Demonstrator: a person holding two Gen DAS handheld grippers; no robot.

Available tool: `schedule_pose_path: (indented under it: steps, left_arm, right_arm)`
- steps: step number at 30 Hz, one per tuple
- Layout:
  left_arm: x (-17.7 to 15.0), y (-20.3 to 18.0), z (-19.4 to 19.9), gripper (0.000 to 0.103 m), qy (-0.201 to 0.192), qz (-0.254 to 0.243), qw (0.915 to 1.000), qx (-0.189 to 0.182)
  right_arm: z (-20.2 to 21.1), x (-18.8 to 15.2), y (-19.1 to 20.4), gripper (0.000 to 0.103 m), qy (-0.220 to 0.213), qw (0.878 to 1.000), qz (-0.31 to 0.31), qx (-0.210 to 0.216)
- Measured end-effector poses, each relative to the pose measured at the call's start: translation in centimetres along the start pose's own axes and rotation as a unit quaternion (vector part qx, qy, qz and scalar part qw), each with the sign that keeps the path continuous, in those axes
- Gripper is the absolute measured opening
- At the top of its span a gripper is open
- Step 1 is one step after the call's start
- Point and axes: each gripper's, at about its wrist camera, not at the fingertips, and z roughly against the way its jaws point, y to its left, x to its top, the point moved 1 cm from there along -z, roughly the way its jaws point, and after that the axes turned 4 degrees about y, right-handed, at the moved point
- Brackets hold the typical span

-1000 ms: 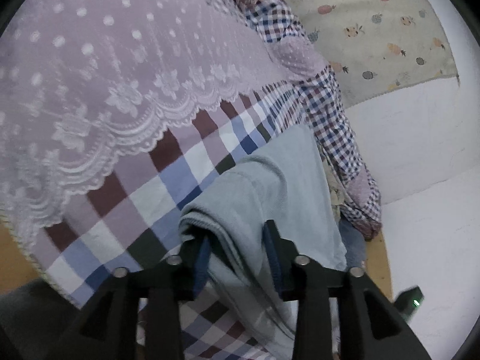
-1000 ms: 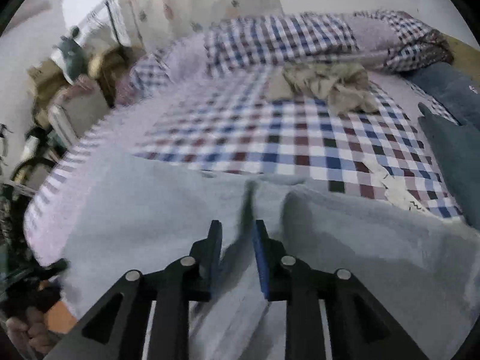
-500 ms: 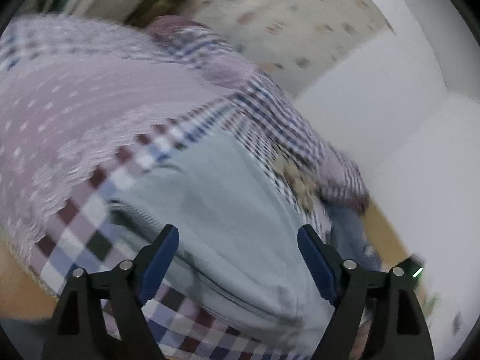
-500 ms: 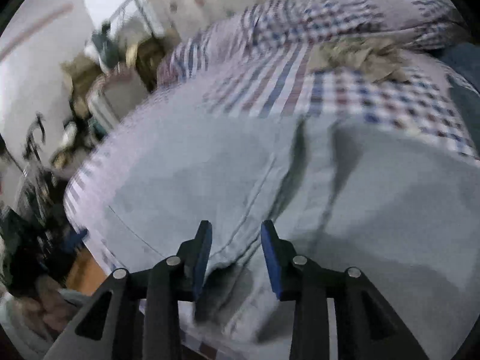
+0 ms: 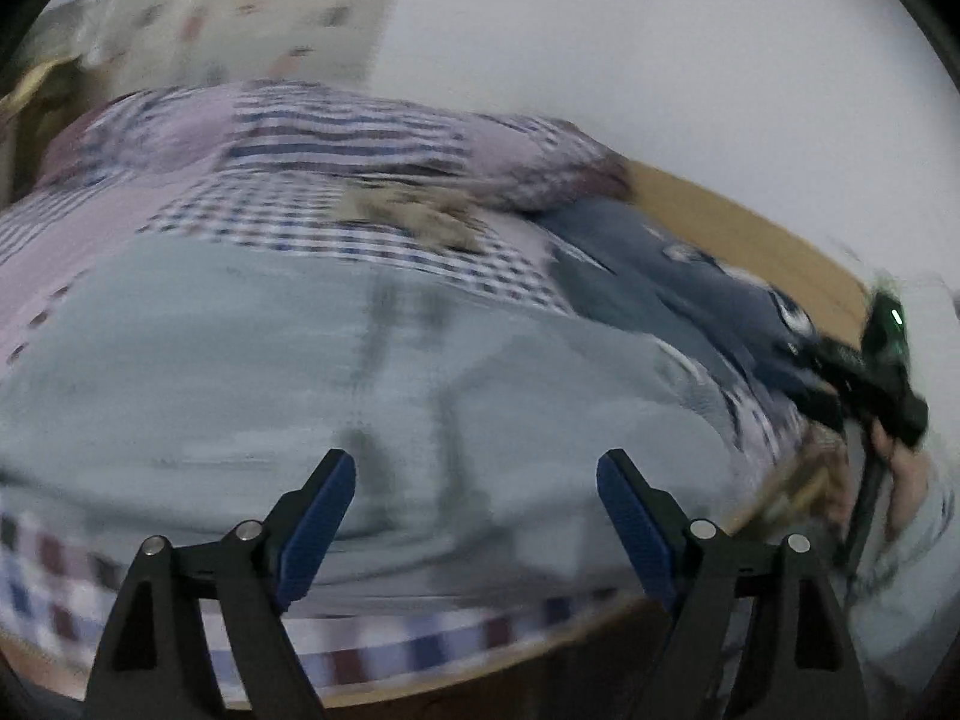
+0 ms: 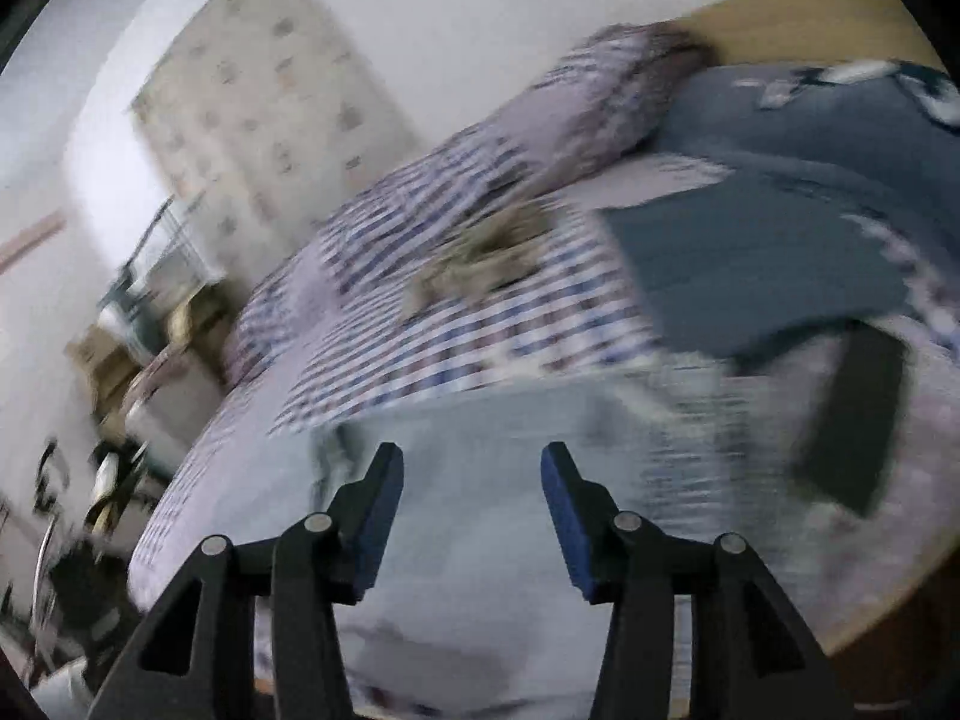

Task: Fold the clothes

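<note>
On checked bed, pale grey-blue garment lies flat at 6 o'clock. Left claw released, spread wide. Right claw released, just been opening, nothing gripped.

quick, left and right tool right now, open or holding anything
Left tool: open, jaws wide, holding nothing, above the pale blue garment.
Right tool: open, jaws have just been opening, nothing between them.

Both wrist cameras are looking forward and down along their own tongs, sitting close above the near edge of the bed. Both are taking in the pale grey garment, checked sheet, dark blue clothes and white wall.
</note>
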Motion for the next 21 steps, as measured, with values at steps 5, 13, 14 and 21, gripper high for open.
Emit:
schedule_pose_path:
  steps: [5,13,14,21]
  left_arm:
    - [-1.6,-7.7,-2.8,0.086,0.026,-0.09,0.9949,-0.036]
    - [-4.7,-18.7,-6.8,0.086,0.029,-0.241,0.968,-0.063]
    - [-5.2,-19.8,-7.4,0.086,0.029,-0.257,0.9641,-0.062]
    - [-9.2,-26.1,-10.2,0.086,-0.023,-0.409,0.9123,-0.004]
  right_arm:
    - [3.6,-0.5,-6.6,0.053,-0.006,0.998,-0.044,-0.049]
    - [7.3,-2.7,-12.2,0.053,-0.001,0.995,-0.055,-0.088]
    - [7.4,-2.9,-12.5,0.053,0.001,0.994,-0.054,-0.093]
    - [8.4,-3.1,-14.4,0.053,-0.004,0.994,-0.074,-0.085]
